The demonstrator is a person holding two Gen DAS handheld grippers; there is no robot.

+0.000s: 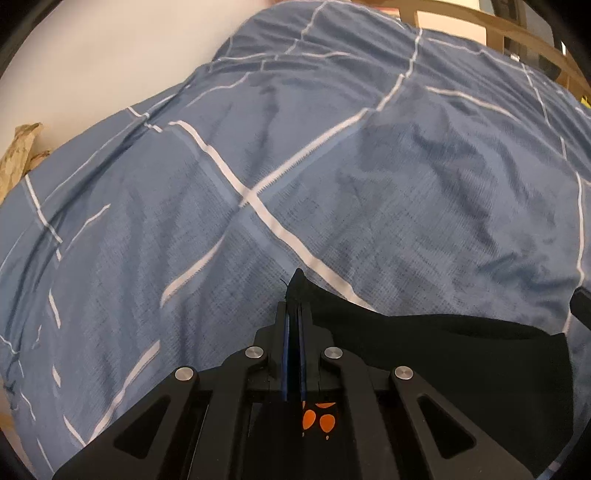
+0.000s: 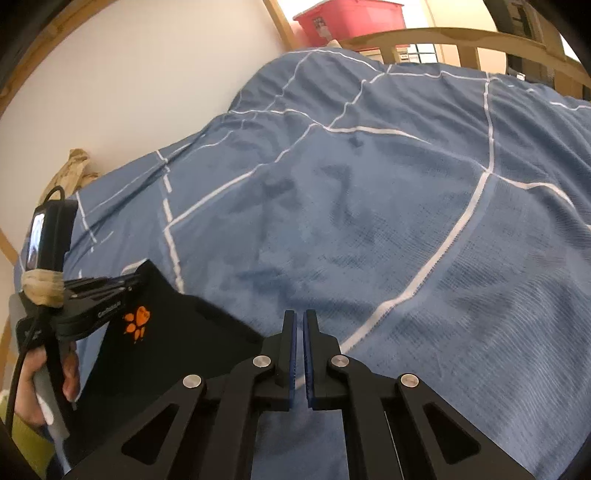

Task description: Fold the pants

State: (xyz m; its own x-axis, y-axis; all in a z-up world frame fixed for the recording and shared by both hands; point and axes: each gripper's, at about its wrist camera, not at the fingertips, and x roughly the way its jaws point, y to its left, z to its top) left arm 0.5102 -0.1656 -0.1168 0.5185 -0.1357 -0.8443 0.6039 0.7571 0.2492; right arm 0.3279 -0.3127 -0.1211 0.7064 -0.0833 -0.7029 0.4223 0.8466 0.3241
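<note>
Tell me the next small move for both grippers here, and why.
Probably raise both grippers slightly together as a grip test. The left gripper is shut on a corner of the black pants. The right gripper is shut too, but no cloth shows between its fingers. The pants' edge only reaches its side above the blue quilt.

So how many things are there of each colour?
Black: 3, the pants, left gripper and right gripper
Blue: 1, the duvet
Red: 1, the box
Total: 5
</note>
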